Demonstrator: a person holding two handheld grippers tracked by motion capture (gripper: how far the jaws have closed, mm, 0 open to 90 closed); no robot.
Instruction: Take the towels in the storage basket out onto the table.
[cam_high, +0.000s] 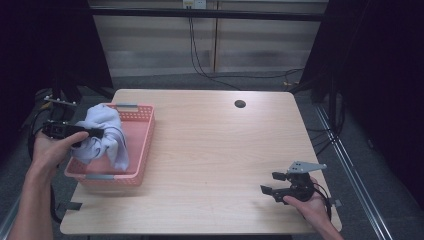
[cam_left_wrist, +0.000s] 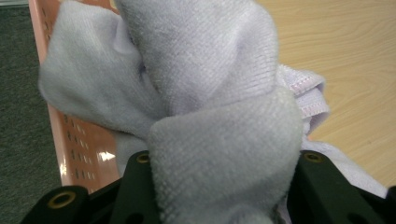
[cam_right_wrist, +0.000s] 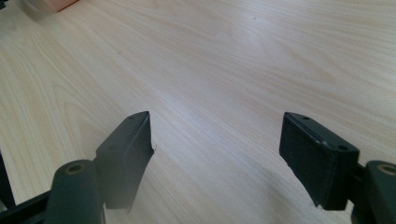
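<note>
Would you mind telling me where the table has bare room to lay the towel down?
The wide stretch of table between the pink basket and the right gripper is bare, up to the small round hole by the far edge. The left side is crowded: the basket sits there, with the left gripper holding the towel above it.

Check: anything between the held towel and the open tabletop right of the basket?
Only the pink basket's right wall. The towel, gripped by the left gripper, hangs inside it. Beyond that wall, the table looks bare.
</note>
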